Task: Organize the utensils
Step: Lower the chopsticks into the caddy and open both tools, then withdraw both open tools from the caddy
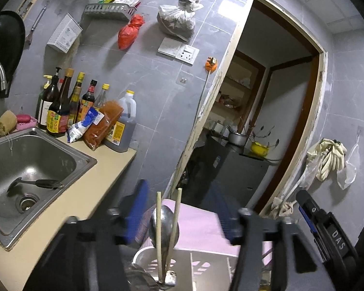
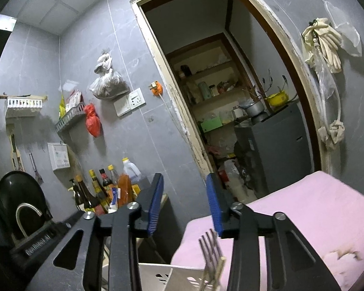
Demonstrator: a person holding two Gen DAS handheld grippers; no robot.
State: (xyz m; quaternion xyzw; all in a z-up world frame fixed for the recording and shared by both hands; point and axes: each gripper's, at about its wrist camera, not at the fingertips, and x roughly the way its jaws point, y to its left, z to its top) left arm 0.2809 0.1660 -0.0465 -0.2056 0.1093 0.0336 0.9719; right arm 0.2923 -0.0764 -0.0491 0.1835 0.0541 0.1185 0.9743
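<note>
I am holding my left gripper (image 1: 179, 214) with its jaws standing apart and nothing pressed between the blue pads (image 1: 136, 213). In the gap between them a pair of chopsticks (image 1: 167, 232) and a metal spoon (image 1: 163, 225) are standing upright, bowl end up, in the white utensil holder (image 1: 206, 264) just below my fingers — neither pad is touching them. Beyond the holder a pink cloth (image 1: 199, 220) is lying flat. Off to the left of this gripper the steel sink (image 1: 48, 155) is sitting in the counter (image 1: 89, 189), with a black spatula (image 1: 36, 184) lying in its basin beside the drain. Behind the sink a row of sauce bottles (image 1: 60, 106) is standing against the tiled wall.

I am holding my right gripper (image 2: 185, 203) roughly level with its jaws partly apart, and nothing is sitting between the pads (image 2: 155, 206). Just below its right finger a fork (image 2: 211, 249) is standing tines up in the same white holder (image 2: 157, 276), clear of the pads. To the right of this gripper the pink cloth (image 2: 303, 208) is spreading out — ahead of it the open doorway (image 2: 230, 97) is showing shelves.

At the right edge of the left view the other gripper's body (image 1: 327, 230) is sitting close by.
</note>
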